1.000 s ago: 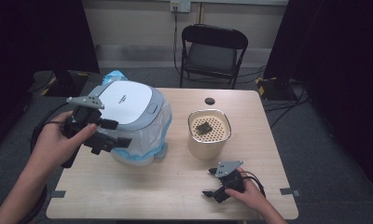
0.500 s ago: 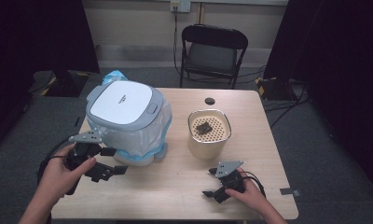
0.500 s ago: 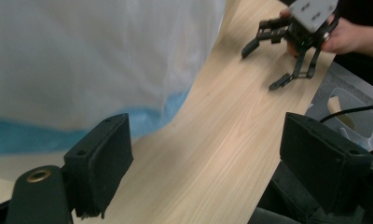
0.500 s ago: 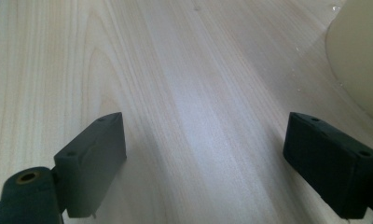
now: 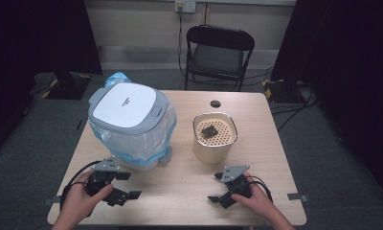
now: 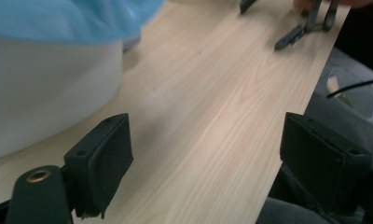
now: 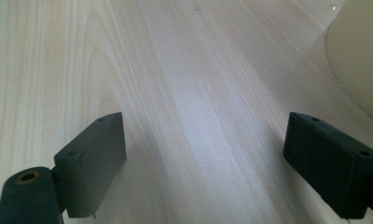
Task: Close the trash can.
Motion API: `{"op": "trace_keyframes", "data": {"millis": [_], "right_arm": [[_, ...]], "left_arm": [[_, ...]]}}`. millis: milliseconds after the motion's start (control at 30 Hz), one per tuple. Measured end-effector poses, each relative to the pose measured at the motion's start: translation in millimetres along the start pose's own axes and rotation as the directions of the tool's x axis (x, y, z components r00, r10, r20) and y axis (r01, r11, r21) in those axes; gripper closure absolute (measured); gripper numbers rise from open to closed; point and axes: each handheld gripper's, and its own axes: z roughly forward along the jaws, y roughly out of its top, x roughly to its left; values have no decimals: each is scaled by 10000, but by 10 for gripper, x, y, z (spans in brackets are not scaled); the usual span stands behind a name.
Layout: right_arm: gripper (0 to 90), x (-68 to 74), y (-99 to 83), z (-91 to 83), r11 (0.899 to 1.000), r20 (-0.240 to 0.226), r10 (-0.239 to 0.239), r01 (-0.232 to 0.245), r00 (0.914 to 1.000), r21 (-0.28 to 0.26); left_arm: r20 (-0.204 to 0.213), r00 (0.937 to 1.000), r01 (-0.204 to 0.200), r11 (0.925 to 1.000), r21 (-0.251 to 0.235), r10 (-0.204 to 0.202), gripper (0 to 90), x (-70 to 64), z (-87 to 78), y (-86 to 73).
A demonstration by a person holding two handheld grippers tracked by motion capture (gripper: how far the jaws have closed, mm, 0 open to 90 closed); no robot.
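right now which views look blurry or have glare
High view: evenly lit table, dark surroundings, fairly sharp. Left gripper view: the bin is soft and washed out. Right gripper view: a pale sheen on the wood between the fingers, beige container blurred.

On the pale wood-grain table, left of the cream canister with its dotted perforated top, stands a grey-and-white lidded bin lined with a translucent light-blue bag.

A recording studio or lab set-up — black curtains on both sides, grey carpet, a lone folding chair beyond the wooden worktop, well past the jaws — cables trailing to a wall socket.
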Motion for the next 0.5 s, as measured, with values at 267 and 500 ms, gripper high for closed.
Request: {"op": "trace_keyframes", "data": {"millis": [267,500], "right_arm": [[123,0,-1,2,10000,-35,12,-12,10000,-20],[123,0,0,0,10000,-1,0,0,10000,-4]], "left_arm": [[353,9976,-611,9979,227,602,165,-79,334,-119],[563,9950,-839,9960,293,821,165,-136,550,-172]]}}
